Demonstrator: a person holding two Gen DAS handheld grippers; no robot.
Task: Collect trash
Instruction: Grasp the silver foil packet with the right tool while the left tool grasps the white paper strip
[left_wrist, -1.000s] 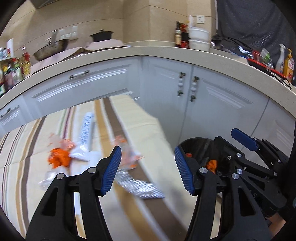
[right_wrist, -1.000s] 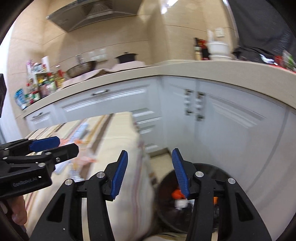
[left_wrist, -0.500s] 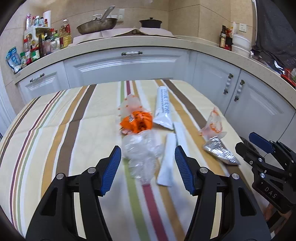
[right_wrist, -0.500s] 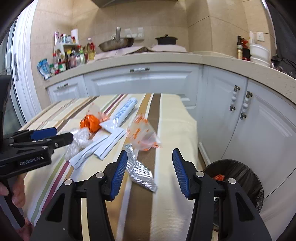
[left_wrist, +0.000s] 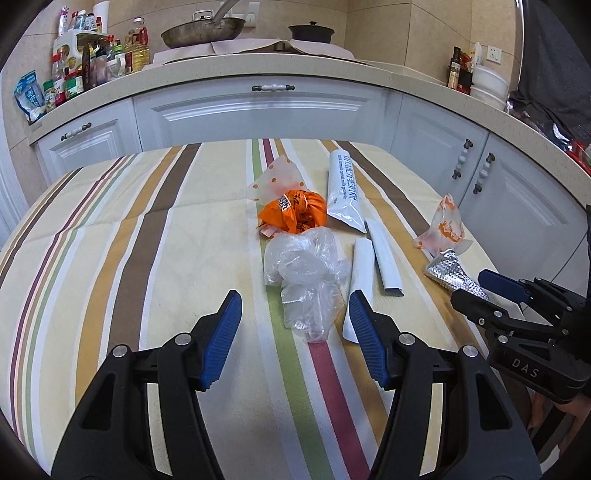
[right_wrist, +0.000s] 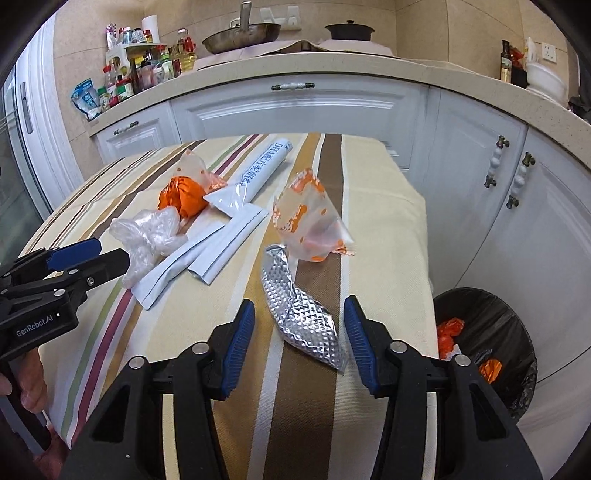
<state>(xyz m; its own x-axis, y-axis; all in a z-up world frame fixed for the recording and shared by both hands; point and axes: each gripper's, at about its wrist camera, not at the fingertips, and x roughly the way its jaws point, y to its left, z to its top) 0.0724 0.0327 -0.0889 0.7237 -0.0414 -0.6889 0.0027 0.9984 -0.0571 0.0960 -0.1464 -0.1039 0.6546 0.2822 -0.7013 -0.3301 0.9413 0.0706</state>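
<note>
Trash lies on a striped tablecloth (left_wrist: 147, 240). My left gripper (left_wrist: 295, 317) is open, its blue pads on either side of the near end of a crumpled clear plastic bag (left_wrist: 306, 273) without touching it. Behind the bag are an orange wrapper ball (left_wrist: 295, 216), a white printed pouch (left_wrist: 345, 192) and two folded white packets (left_wrist: 384, 258). My right gripper (right_wrist: 299, 321) straddles a silver foil wrapper (right_wrist: 299, 314); its jaws are closing, and the pads stand clear of the foil. An orange-printed clear bag (right_wrist: 306, 218) lies just beyond.
A black-lined bin (right_wrist: 487, 347) with orange scraps inside stands on the floor right of the table. White cabinets (left_wrist: 258, 110) and a worktop with bottles, a pan and a pot run behind. A hand (right_wrist: 33, 384) holds the left gripper (right_wrist: 107, 258).
Both grippers swung left from the cabinets and bin to the table and came down over the trash. The right jaws have narrowed around the foil wrapper; the left jaws kept their width.
</note>
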